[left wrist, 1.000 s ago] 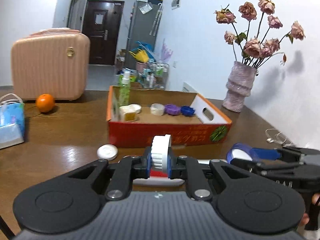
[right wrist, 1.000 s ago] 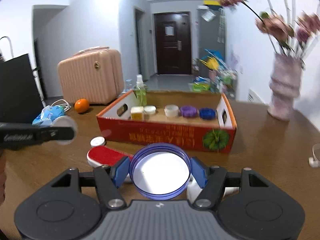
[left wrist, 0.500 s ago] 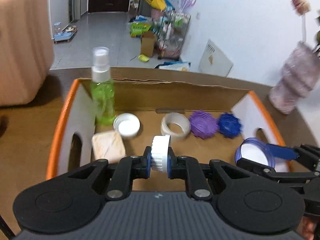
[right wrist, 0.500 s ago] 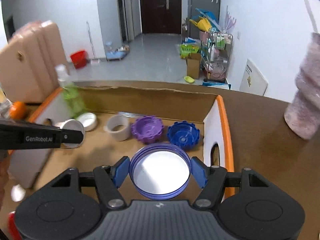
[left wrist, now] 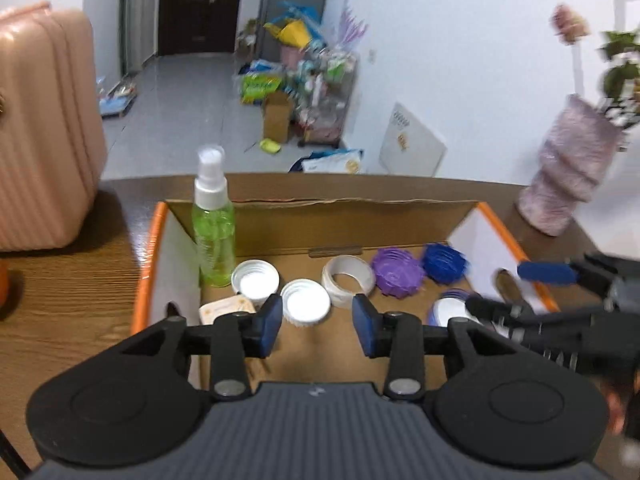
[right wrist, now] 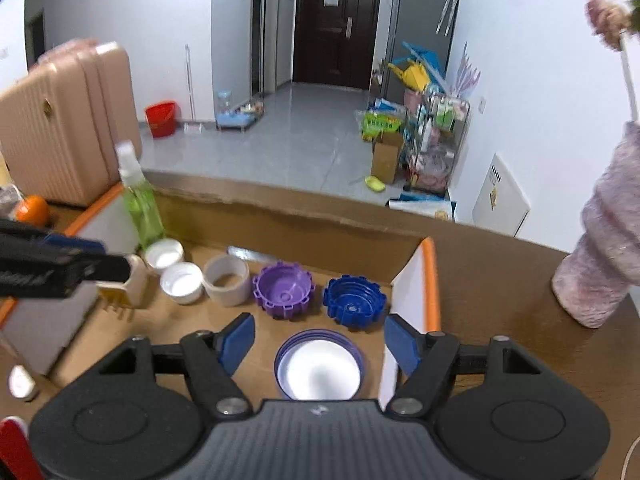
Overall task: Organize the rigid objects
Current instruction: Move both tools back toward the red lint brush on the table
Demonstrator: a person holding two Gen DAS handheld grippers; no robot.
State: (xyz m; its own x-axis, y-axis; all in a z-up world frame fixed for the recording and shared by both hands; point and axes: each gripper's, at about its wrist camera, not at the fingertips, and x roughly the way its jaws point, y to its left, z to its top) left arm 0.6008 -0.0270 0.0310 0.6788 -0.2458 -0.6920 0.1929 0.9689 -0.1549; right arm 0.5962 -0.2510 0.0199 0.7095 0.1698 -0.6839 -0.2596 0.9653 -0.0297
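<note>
My left gripper (left wrist: 318, 324) hangs over the cardboard box (left wrist: 320, 222), fingers spread wide, nothing between the pads. Just past them a white ribbed cap (left wrist: 306, 305) lies open side up on the box floor. Left of it, a beige soap-like block (left wrist: 226, 307), partly hidden by my left finger.

My right gripper (right wrist: 319, 344) is also over the box, at its right end, fingers wide apart and empty. Directly below and between them lies the blue-rimmed lid (right wrist: 319, 364) with a white inside, flat on the cardboard, touching neither pad. From the left camera the same lid (left wrist: 450, 310) shows blurred behind the right gripper's finger.

Next row back, left to right: second white cap (right wrist: 164, 255), roll of tape (right wrist: 226, 280) on its side, purple toothed cap (right wrist: 283, 288), dark blue toothed cap (right wrist: 354, 304) near the right wall. Green spray bottle (left wrist: 212, 222) stands upright in the far left corner.

Outside the box on the wooden table (left wrist: 68, 304): pink suitcase (left wrist: 44, 128) to the left, orange (right wrist: 33, 209) beside it, mauve vase (left wrist: 568, 184) to the right.
</note>
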